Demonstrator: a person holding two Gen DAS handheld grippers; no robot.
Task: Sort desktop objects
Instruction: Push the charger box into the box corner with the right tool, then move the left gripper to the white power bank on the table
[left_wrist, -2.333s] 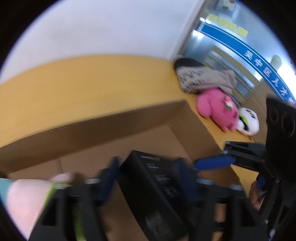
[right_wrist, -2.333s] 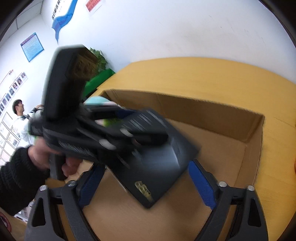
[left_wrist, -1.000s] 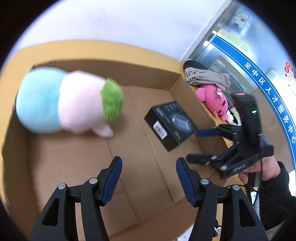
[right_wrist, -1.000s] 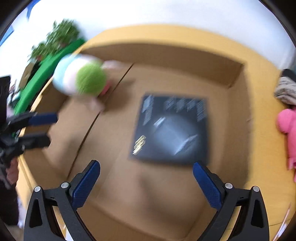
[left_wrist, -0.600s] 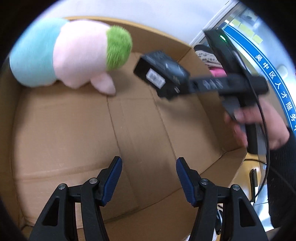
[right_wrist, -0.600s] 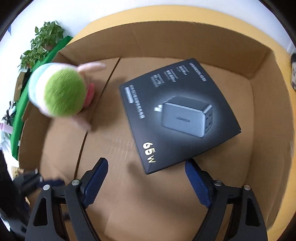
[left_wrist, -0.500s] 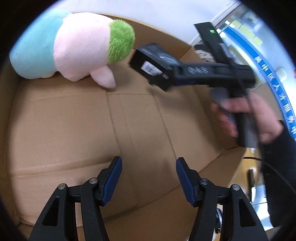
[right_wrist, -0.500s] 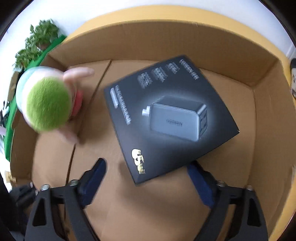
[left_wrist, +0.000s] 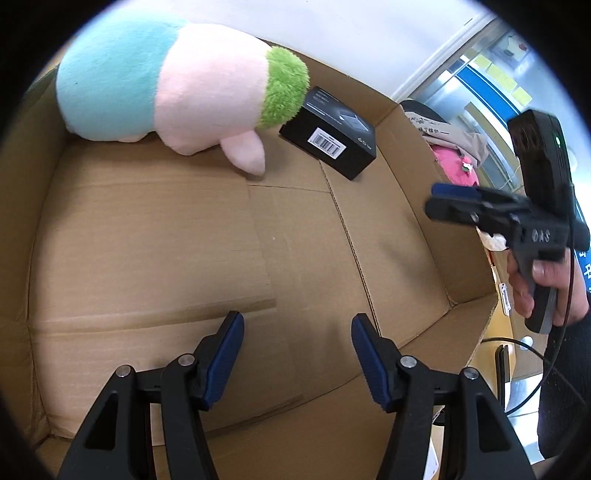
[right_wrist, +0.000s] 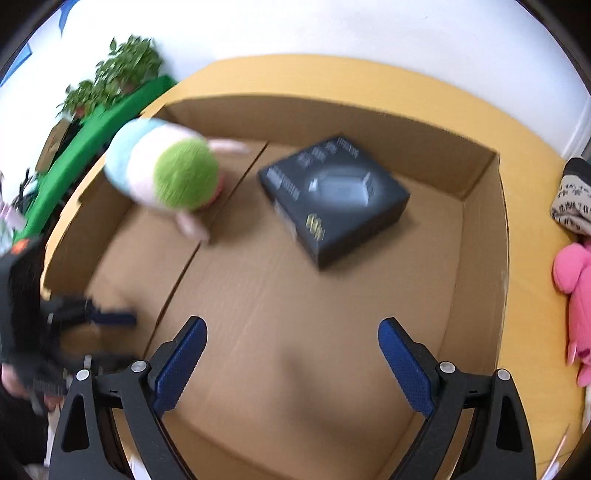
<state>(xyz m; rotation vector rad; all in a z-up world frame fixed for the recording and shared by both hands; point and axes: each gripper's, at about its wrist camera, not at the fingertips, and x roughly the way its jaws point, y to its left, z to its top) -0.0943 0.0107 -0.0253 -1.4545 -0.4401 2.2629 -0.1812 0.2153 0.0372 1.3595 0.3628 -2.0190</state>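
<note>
**Yellow desk, open cardboard box, two items inside**

Yellow desktop (right_wrist: 524, 332) against a white wall carries a large open cardboard box (left_wrist: 417, 206).

Left gripper (left_wrist: 297, 354): jaws apart, nothing between the blue pads, aimed down over the bare box floor near the front wall. Right gripper (right_wrist: 291, 360): jaws wide apart, empty, hovering over the right half of the box floor; in the left wrist view it shows at the box's right wall, held by a hand (left_wrist: 543, 291) in a dark sleeve.

Box contents, further back: black charger box (right_wrist: 334, 201) lying flat on the floor, printed top face up, barcode side facing the left camera, one corner pointing toward the front, set diagonal to the box walls. Plush toy (left_wrist: 170, 79), blue, pink and green, lies on its side along the back-left corner, long axis roughly parallel to the back wall, green end toward the charger box and just beside it; contact cannot be told.

Outside the box, on the desk to the right: pink plush (right_wrist: 574, 295), and a folded patterned cloth (right_wrist: 570, 206). Green plants (right_wrist: 118, 77) behind left.
</note>
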